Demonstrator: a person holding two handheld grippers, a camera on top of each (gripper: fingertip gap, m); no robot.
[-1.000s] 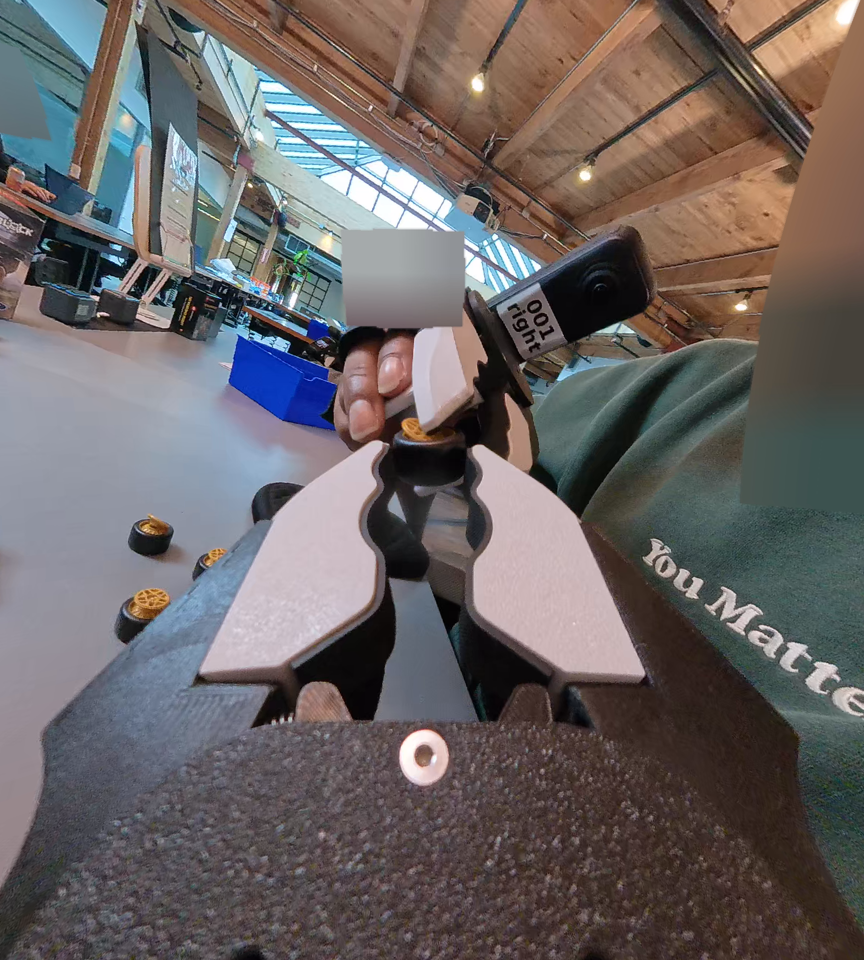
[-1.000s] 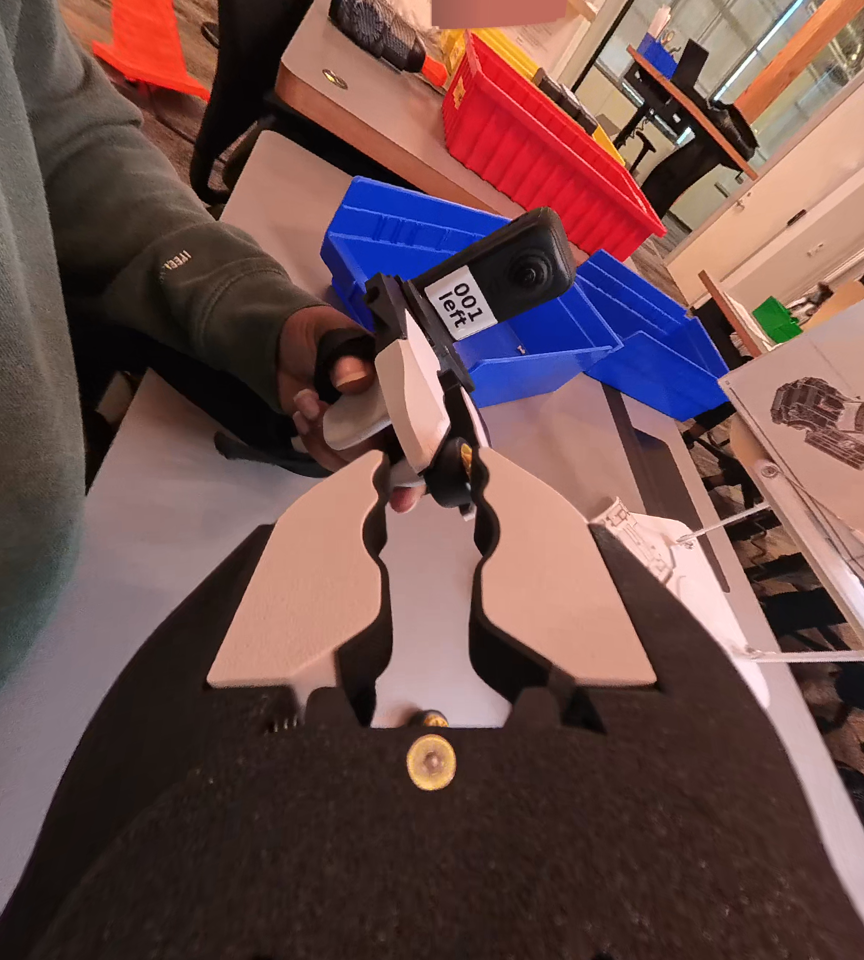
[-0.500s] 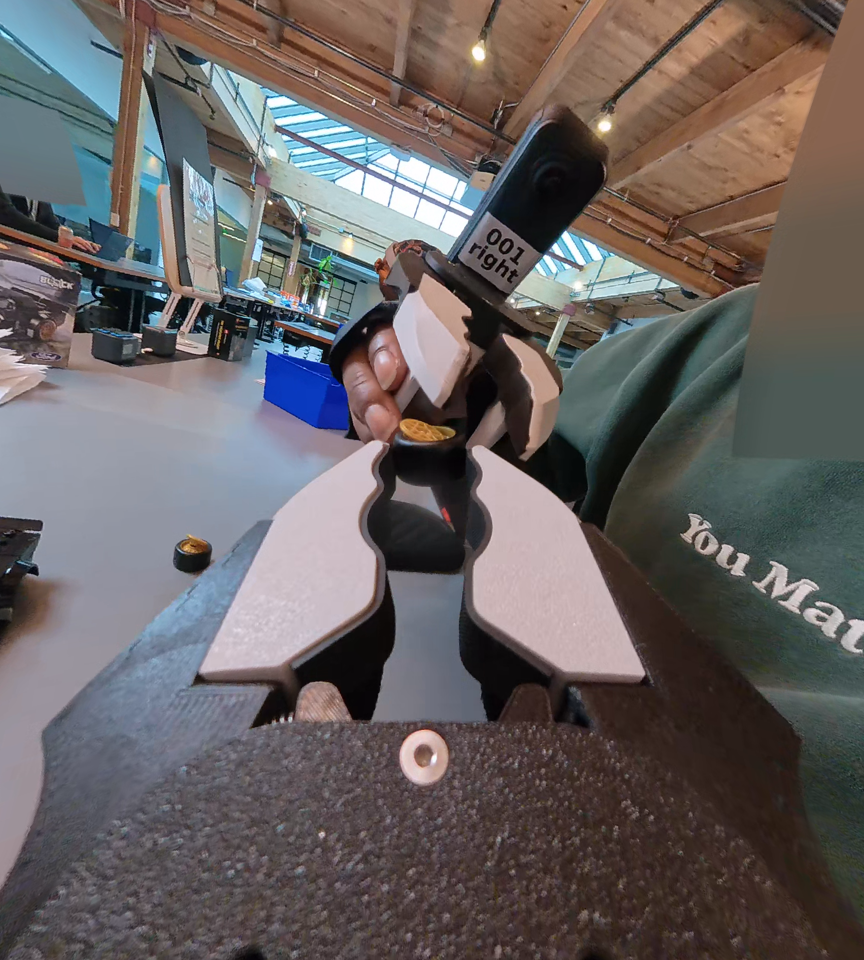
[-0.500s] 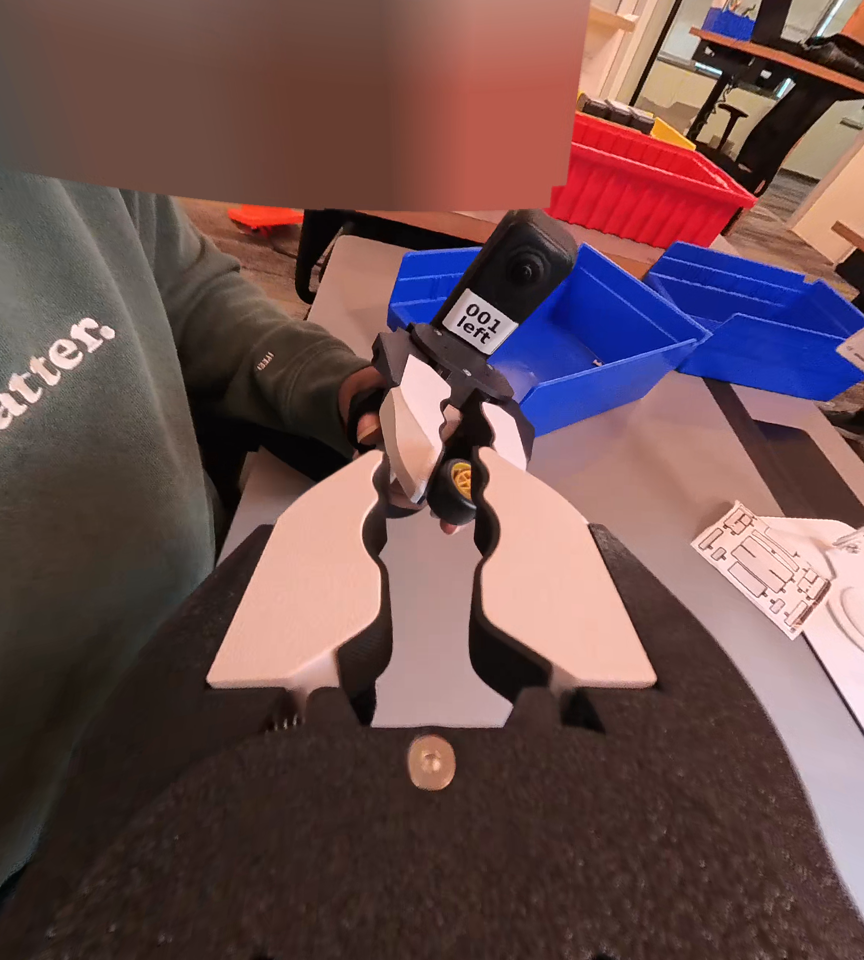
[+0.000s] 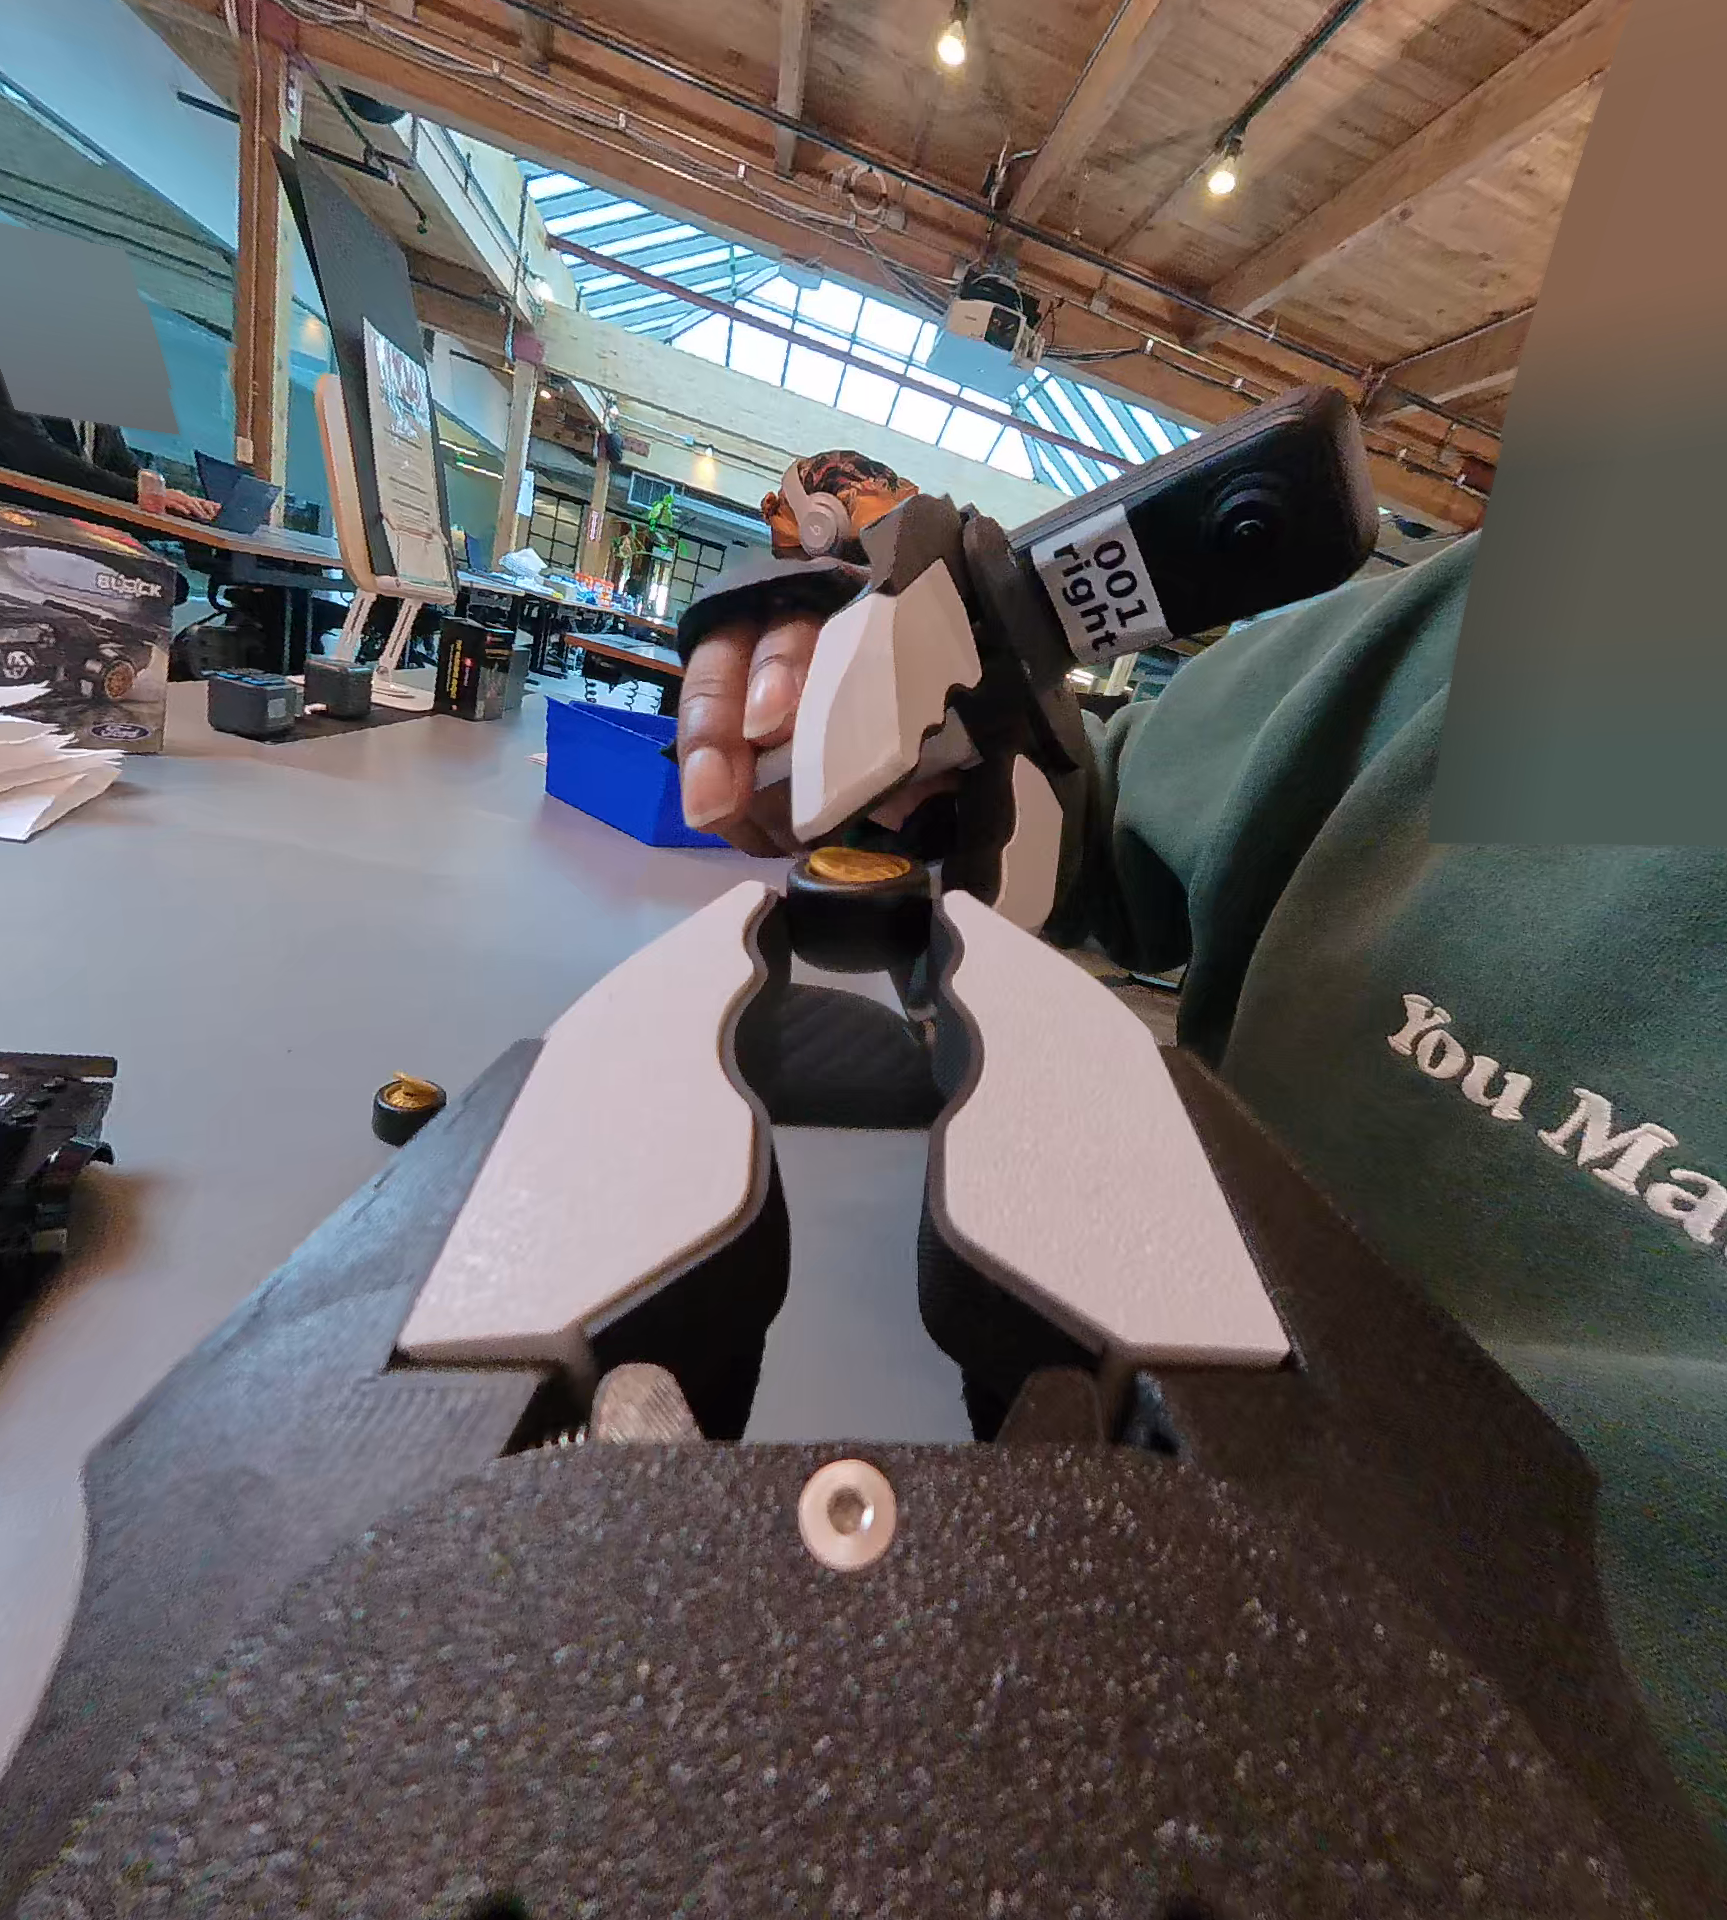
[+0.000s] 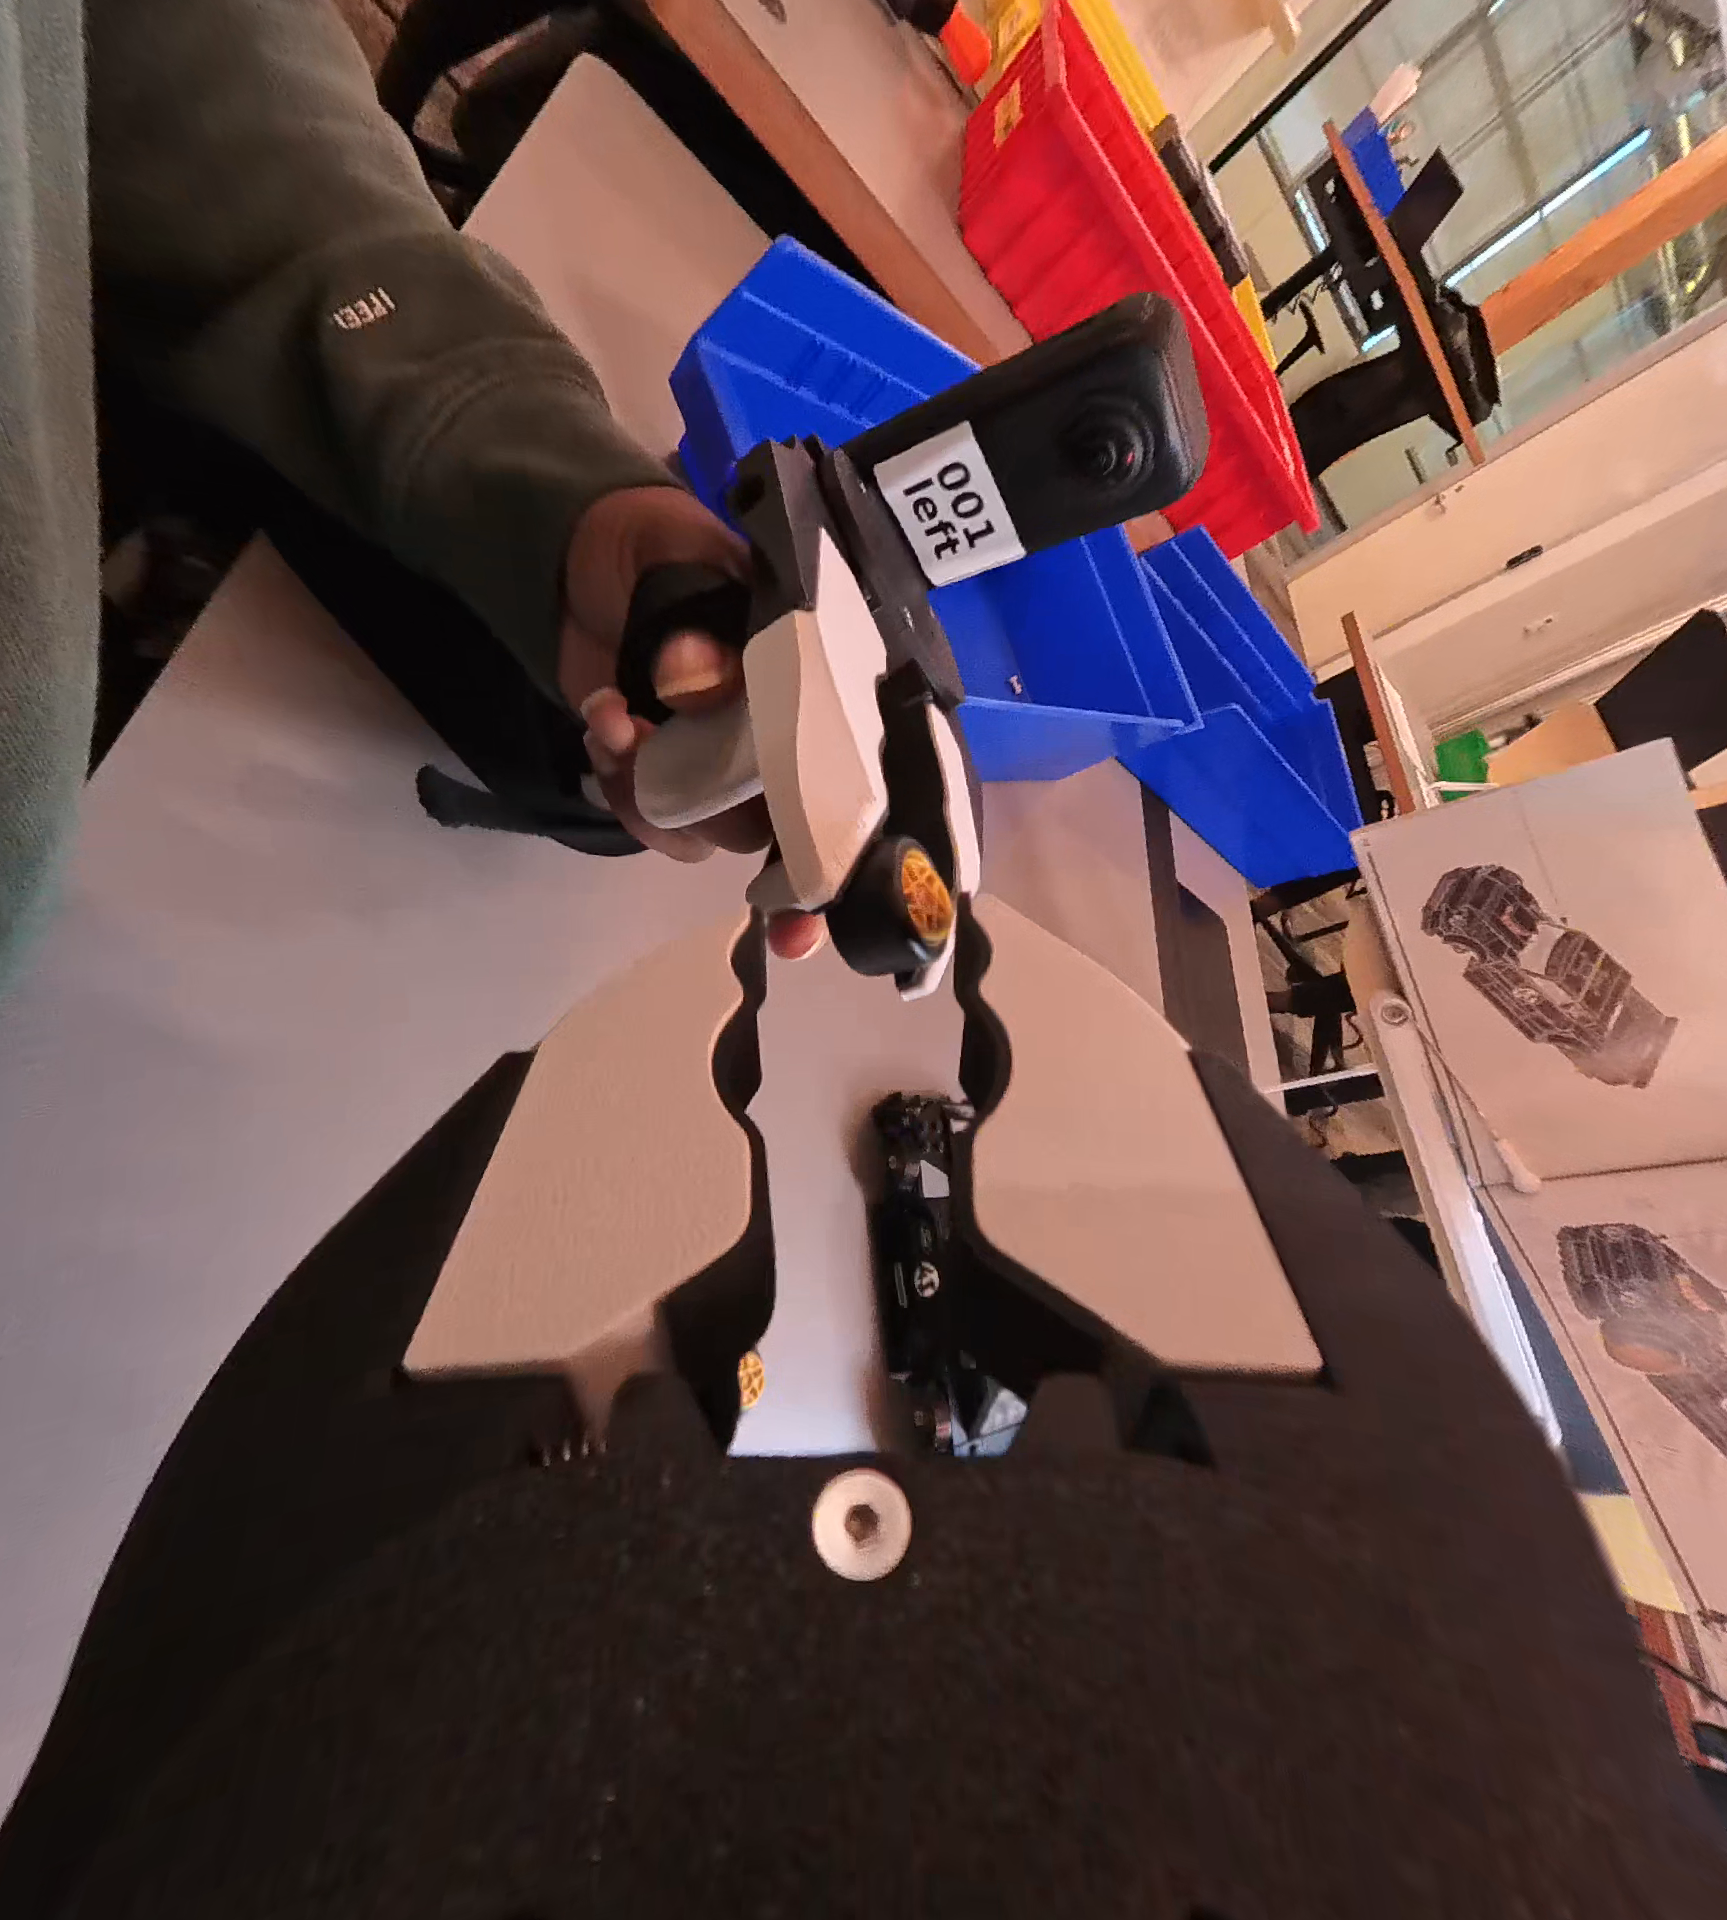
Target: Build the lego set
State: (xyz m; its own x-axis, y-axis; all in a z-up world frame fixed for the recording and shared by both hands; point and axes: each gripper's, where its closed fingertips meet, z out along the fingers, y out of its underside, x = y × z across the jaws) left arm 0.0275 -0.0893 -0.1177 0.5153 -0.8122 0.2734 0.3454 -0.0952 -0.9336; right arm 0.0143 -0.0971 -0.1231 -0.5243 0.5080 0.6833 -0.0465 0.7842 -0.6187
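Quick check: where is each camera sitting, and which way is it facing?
Left wrist view: on the left tool, low over the table, facing the person's sweatshirt; right hand shows.
Right wrist view: on the right tool, tilted down at the table; left sleeve shows.
Shared: the wheel in the left tool.

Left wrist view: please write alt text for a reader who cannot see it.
The left gripper pinches a black toy wheel with a gold hub at its fingertips, above a grey table. The right gripper hovers just behind it, and another wheel lies on the table.
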